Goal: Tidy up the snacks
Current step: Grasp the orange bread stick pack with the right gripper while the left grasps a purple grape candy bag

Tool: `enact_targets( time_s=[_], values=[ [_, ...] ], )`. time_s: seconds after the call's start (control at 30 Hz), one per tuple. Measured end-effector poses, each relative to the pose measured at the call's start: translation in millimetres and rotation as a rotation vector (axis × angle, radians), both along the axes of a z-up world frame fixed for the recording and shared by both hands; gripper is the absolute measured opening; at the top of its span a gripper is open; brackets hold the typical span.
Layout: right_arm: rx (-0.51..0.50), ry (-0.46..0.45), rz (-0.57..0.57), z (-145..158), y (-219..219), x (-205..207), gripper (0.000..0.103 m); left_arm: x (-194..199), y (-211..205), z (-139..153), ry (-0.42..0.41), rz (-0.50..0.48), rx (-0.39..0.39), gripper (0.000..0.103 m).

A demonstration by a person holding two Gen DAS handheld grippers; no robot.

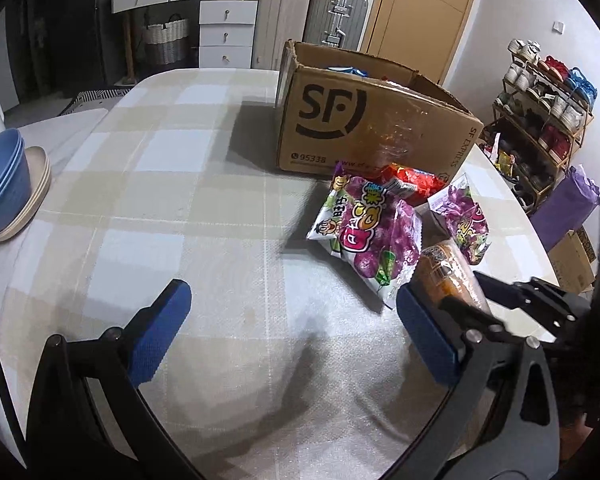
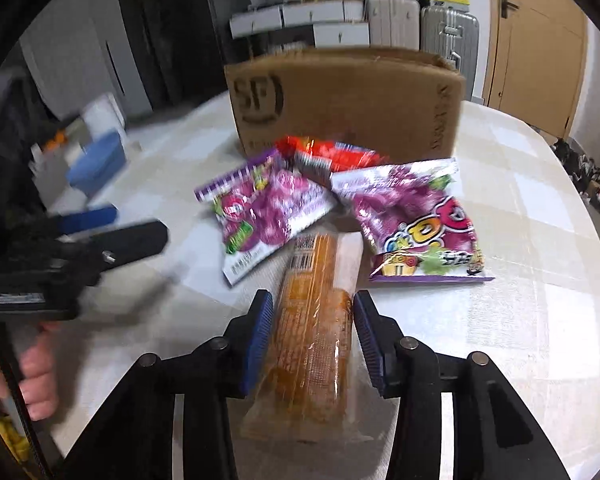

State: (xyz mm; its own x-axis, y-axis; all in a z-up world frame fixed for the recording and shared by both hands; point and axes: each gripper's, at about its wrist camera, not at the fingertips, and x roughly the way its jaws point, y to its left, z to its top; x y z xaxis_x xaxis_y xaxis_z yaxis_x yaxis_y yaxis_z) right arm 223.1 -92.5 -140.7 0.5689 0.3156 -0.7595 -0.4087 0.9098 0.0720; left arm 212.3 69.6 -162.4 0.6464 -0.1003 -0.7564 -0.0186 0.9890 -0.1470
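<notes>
My right gripper [image 2: 312, 340] sits low over the desk [image 2: 520, 240], its two blue-padded fingers [image 2: 256, 340] on either side of a long orange snack pack [image 2: 312, 328] in clear wrap. Both pads lie close against the pack's sides; motion blur keeps me from telling whether they are clenched on it or only bracketing it. The pack's near end runs back between the finger arms, and its far end points toward the cardboard box [image 2: 348, 100].

Beyond the orange pack lie two purple grape-candy bags: one to the left [image 2: 264, 208], tilted, and one to the right [image 2: 416, 220], lying flat with its print facing me. A red snack bag [image 2: 328, 152] sits behind them, just in front of the box wall.

My left gripper [image 1: 292, 332] hovers over the checked cloth of the desk [image 1: 180, 184] with its fingers [image 1: 160, 332] spread wide and nothing between them. In the left wrist view the same purple bag [image 1: 364, 232] lies just ahead of my right-hand pad, and the orange pack [image 1: 448, 276] shows behind it, with the other gripper's black arm over it. The box [image 1: 364, 128], printed SF, stands open-topped at the far side of the desk; something blue shows inside its rim, too little to name.

Stacked blue bowls [image 1: 4, 184] on beige plates [image 1: 40, 196] sit at the desk's left edge, well apart from the snacks.
</notes>
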Motion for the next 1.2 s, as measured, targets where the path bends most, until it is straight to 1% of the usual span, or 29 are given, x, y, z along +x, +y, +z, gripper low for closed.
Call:
enact_targets(
  time_s=[0.03,0.07,0.17,0.23,0.27,0.3,0.37,0.43,0.53,0.63,0.67,0.83,0.87,0.9,0.97,1.03,1.1,1.13,1.17,1.2],
  values=[
    [-0.023,-0.002,0.0,-2.2,2.9,0.2,0.04,0.9,0.8,-0.9,0.004,0.002,0.0,0.103],
    [-0.023,-0.004,-0.001,-3.1,3.6,-0.1,0.039,1.4,1.8,-1.2,0.005,0.004,-0.002,0.103],
    [0.008,-0.008,0.001,-2.6,-2.6,-5.1,0.037,4.7,3.3,-3.5,0.013,0.005,0.0,0.103],
    [0.078,0.001,0.002,-3.2,-10.9,-7.1,0.037,8.4,2.8,-5.7,0.021,0.0,0.003,0.103],
    [0.164,0.023,0.004,-3.0,-21.0,-9.5,0.037,10.3,2.6,-6.4,0.025,-0.003,0.004,0.103],
    [0.201,0.031,-0.004,-4.1,-28.0,-10.8,0.037,12.0,2.0,-6.4,0.027,-0.007,0.001,0.103],
    [0.311,0.062,0.004,-3.8,-43.9,-15.0,0.036,15.9,1.2,-6.1,0.034,-0.015,-0.013,0.103],
    [0.368,0.065,-0.012,-1.8,-56.8,-20.2,0.036,20.0,0.3,-4.6,0.039,-0.02,-0.037,0.103],
    [0.405,0.056,-0.025,0.3,-70.3,-26.8,0.036,26.7,-4.8,-0.6,0.033,-0.028,-0.056,0.103],
    [0.464,0.047,-0.03,-0.3,-83.1,-30.3,0.036,40.3,-14.2,0.2,0.048,-0.051,-0.066,0.103],
    [0.475,0.046,-0.031,-0.3,-84.1,-32.1,0.036,47.1,-18.3,-0.6,0.056,-0.056,-0.056,0.103],
    [0.523,0.036,-0.019,-1.3,-92.3,-37.7,0.036,78.6,-31.7,-11.6,0.121,-0.089,-0.068,0.103],
    [0.532,0.038,-0.015,-1.6,-93.1,-37.4,0.036,84.3,-32.5,-16.0,0.14,-0.082,-0.065,0.1],
    [0.548,0.038,-0.011,-1.7,-94.9,-38.1,0.036,87.4,-31.0,-19.2,0.148,-0.051,-0.057,0.099],
    [0.568,0.044,-0.01,-3.5,-94.2,-36.7,0.036,91.1,-27.7,-24.5,0.16,-0.021,-0.106,0.097],
    [0.588,0.052,-0.015,-4.6,-96.4,-35.5,0.036,91.1,-31.7,-21.8,0.15,-0.036,-0.114,0.087],
    [0.595,0.057,-0.01,-6.1,-95.8,-32.1,0.036,89.6,-39.3,-19.8,0.141,-0.053,-0.09,0.078],
    [0.595,0.057,-0.006,-5.8,-95.3,-32.0,0.036,88.7,-42.5,-18.7,0.138,-0.067,-0.094,0.063],
    [0.596,0.054,-0.001,-5.1,-95.2,-33.1,0.036,87.5,-45.5,-17.4,0.136,-0.093,-0.123,0.046],
    [0.598,0.054,0.0,-5.2,-94.9,-32.3,0.036,86.6,-48.2,-16.5,0.143,-0.099,-0.128,0.046]
  ],
)
